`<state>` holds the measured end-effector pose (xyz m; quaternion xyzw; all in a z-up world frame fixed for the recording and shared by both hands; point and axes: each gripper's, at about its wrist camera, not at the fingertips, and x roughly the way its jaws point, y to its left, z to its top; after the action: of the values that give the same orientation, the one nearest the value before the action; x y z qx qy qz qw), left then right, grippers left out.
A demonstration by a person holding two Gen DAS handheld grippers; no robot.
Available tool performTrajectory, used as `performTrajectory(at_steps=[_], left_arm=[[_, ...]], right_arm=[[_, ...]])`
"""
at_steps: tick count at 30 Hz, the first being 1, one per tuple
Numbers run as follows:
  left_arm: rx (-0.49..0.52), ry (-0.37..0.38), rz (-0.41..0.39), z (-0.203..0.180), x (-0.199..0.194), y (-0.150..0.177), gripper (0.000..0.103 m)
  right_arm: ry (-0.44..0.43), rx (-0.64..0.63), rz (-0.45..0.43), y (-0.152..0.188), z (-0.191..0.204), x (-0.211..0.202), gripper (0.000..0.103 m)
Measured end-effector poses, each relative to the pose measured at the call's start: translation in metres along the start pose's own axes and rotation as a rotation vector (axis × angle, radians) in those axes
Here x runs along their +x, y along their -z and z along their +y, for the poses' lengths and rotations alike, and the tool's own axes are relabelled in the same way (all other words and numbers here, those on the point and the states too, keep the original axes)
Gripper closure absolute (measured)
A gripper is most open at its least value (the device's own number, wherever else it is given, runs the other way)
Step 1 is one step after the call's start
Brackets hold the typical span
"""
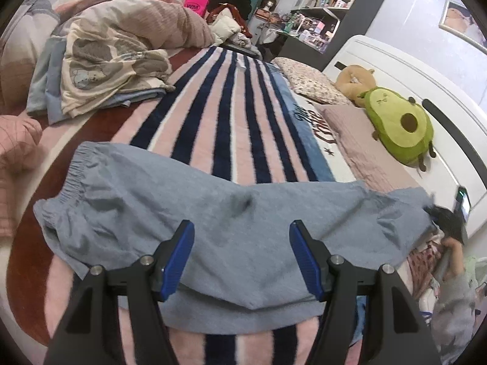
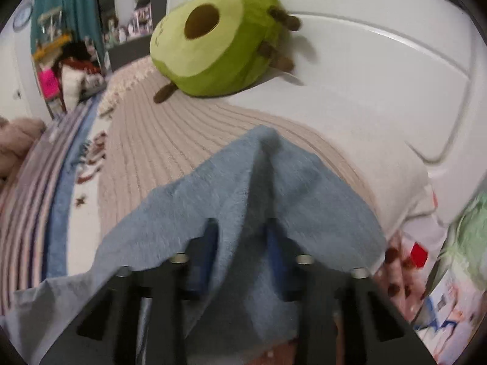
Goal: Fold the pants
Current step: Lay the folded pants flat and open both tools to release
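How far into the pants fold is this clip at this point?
Early. Done: the blue pants lie lengthwise across the striped blanket, apparently already doubled leg over leg. In hand: the right gripper is shut on the leg end, lifting it, while the left gripper hovers open above the middle. Left: bringing that end toward the elastic waistband.

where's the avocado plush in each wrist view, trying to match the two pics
Left wrist view: the avocado plush lies at the right, against the white headboard, well beyond the blue pants.
Right wrist view: the avocado plush fills the top centre, just past the pants bunched between the right tool.
Shared landmark: the ribbed beige pillow that the plush rests on.
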<state>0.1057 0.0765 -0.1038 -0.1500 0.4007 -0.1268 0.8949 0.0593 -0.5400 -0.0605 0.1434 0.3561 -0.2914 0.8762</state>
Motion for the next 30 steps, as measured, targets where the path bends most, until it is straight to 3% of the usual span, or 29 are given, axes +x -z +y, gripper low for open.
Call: performTrajectory(at_steps=[3, 8, 11, 16, 17, 19, 21, 24, 27, 30], left_arm=[[-0.024, 0.021, -0.002, 0.009, 0.003, -0.003, 0.042], [-0.024, 0.026, 0.0, 0.015, 0.007, -0.003, 0.042], [-0.038, 0.026, -0.003, 0.02, 0.008, -0.005, 0.042], [-0.055, 0.022, -0.009, 0.025, 0.007, -0.007, 0.042], [-0.056, 0.023, -0.01, 0.025, 0.006, -0.008, 0.042], [-0.054, 0.025, -0.013, 0.025, 0.005, -0.007, 0.042], [-0.053, 0.022, -0.013, 0.025, 0.004, -0.007, 0.042], [-0.051, 0.012, -0.009, 0.027, 0.003, -0.005, 0.042], [-0.06, -0.009, -0.004, 0.03, 0.003, -0.003, 0.042], [-0.092, -0.049, -0.011, 0.04, 0.0, -0.002, 0.039]], right_arm=[[-0.022, 0.046, -0.018, 0.008, -0.01, -0.013, 0.099], [-0.134, 0.107, -0.066, 0.0, -0.014, -0.028, 0.101], [-0.244, 0.091, -0.129, -0.019, 0.0, -0.047, 0.102], [-0.539, 0.047, -0.249, -0.049, 0.022, -0.091, 0.102], [-0.559, 0.03, -0.285, -0.049, 0.02, -0.098, 0.102], [-0.488, 0.021, -0.297, -0.044, 0.008, -0.097, 0.102], [-0.452, 0.086, -0.234, -0.034, -0.017, -0.078, 0.102], [-0.33, 0.226, -0.132, -0.004, -0.073, -0.039, 0.102], [-0.269, 0.293, -0.089, 0.016, -0.104, -0.015, 0.102], [-0.256, 0.319, -0.103, 0.022, -0.118, -0.009, 0.102]])
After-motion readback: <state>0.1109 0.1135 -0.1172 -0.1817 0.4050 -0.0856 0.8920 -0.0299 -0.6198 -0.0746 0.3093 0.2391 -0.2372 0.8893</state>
